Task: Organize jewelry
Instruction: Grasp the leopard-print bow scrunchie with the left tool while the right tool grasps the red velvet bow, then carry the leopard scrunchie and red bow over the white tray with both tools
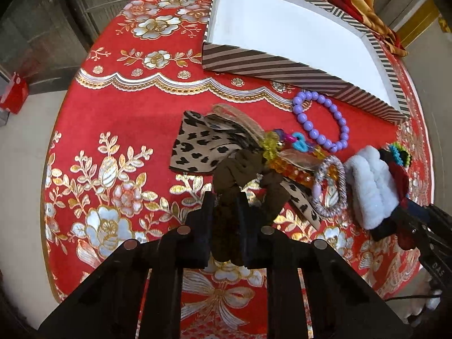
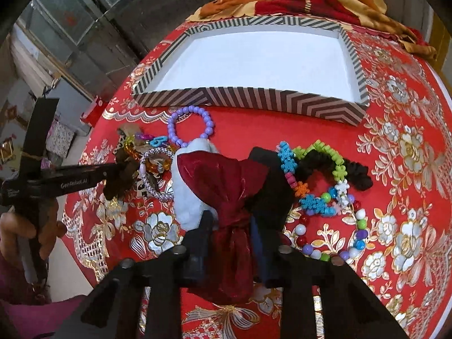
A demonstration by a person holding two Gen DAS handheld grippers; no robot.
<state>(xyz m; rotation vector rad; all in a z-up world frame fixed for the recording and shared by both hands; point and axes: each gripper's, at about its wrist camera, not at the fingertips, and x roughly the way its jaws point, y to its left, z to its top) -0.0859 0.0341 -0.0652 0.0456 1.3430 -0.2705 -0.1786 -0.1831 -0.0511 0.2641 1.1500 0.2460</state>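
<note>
In the left wrist view my left gripper [image 1: 226, 207] points down at the table and is shut on a brown scrunchie [image 1: 240, 169], which bunches up between the two black fingers. Beside it lies a leopard-print bow [image 1: 195, 144]. In the right wrist view my right gripper [image 2: 230, 226] is shut on a dark red velvet scrunchie [image 2: 226, 178]. That scrunchie lies against a white fluffy scrunchie [image 2: 183, 195]. The left gripper [image 2: 118, 175] also shows at the left of this view, holding the brown piece. A striped box [image 2: 254, 96] with a white, empty inside stands behind the pile.
A purple bead bracelet [image 1: 325, 100], an amber bead chain [image 1: 293, 173] and a silver sparkly bracelet [image 1: 343, 186] lie between the grippers. Right of the red scrunchie are a black and green scrunchie [image 2: 356, 175] and a multicolour bead bracelet [image 2: 358, 223]. A patterned cloth [image 2: 282, 0] lies behind the box.
</note>
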